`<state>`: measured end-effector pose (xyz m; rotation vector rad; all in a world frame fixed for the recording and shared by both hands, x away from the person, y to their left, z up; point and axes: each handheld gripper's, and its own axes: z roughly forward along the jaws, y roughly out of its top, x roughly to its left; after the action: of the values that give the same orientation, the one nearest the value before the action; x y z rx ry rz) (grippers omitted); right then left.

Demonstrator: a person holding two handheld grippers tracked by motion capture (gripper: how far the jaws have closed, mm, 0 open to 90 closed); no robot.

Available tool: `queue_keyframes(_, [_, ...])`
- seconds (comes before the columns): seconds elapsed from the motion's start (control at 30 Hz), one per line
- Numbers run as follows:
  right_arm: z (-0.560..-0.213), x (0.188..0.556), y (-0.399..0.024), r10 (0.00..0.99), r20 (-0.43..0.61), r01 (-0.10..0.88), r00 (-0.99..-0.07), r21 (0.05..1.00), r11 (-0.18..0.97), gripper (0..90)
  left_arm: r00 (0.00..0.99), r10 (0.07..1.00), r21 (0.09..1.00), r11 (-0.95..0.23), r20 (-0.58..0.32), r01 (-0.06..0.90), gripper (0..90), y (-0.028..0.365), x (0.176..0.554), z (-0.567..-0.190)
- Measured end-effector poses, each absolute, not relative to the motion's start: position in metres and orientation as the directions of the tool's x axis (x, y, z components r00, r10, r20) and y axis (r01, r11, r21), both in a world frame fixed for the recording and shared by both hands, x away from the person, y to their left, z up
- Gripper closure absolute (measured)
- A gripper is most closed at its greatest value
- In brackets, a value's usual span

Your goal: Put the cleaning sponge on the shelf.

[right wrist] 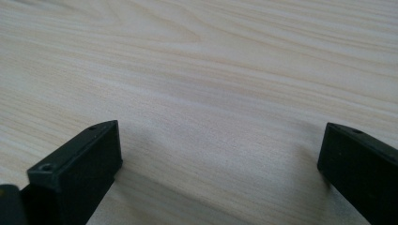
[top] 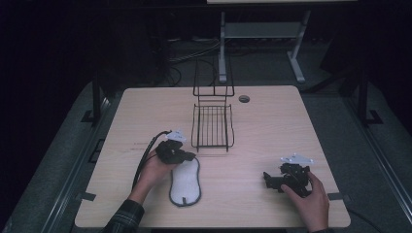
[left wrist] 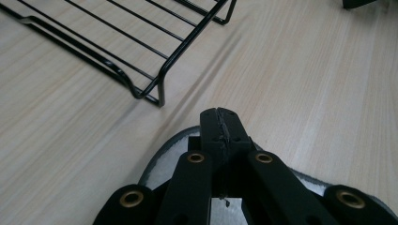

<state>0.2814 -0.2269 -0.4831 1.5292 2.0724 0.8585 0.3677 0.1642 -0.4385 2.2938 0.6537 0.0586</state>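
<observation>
We are looking at a pale wood worktop (top: 272, 126) lying mid-frame, grey carpet floor (top: 340, 97) surrounding it, white desk legs (top: 296, 58) and cables (top: 194, 48) showing at top centre, darkness filling the upper corners.

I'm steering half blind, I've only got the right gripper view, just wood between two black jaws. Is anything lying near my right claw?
Observer: No. The right claw stands open over bare table. The nearest thing is a white pad with a grey edge, off to the person's left.
Operator: Where's the left claw?
Observer: The left claw is shut, poised over the pad's far end. I can't tell whether it pinches the edge.
Operator: Anything else on the table?
Observer: A black wire rack, just beyond the pad, near the table's middle.
</observation>
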Motion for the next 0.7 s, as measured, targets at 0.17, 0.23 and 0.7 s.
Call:
queue_keyframes(0.17, [-0.483,0.281,-0.227,0.952,0.025,0.691,-0.304,0.694,0.202,0.0,0.877,0.458,0.661,-0.614,-0.147,0.431,89.7,0.156,0.368,-0.444])
queue_keyframes(0.23, [-0.483,0.281,-0.227,0.952,0.025,0.691,-0.304,0.694,0.202,0.0,0.882,0.45,0.645,-0.634,-0.142,0.427,89.7,0.156,0.369,-0.446])
queue_keyframes(0.7, [-0.483,0.281,-0.227,0.952,0.025,0.691,-0.304,0.694,0.202,0.0,0.862,0.481,0.645,-0.611,-0.157,0.459,89.7,0.169,0.368,-0.448])
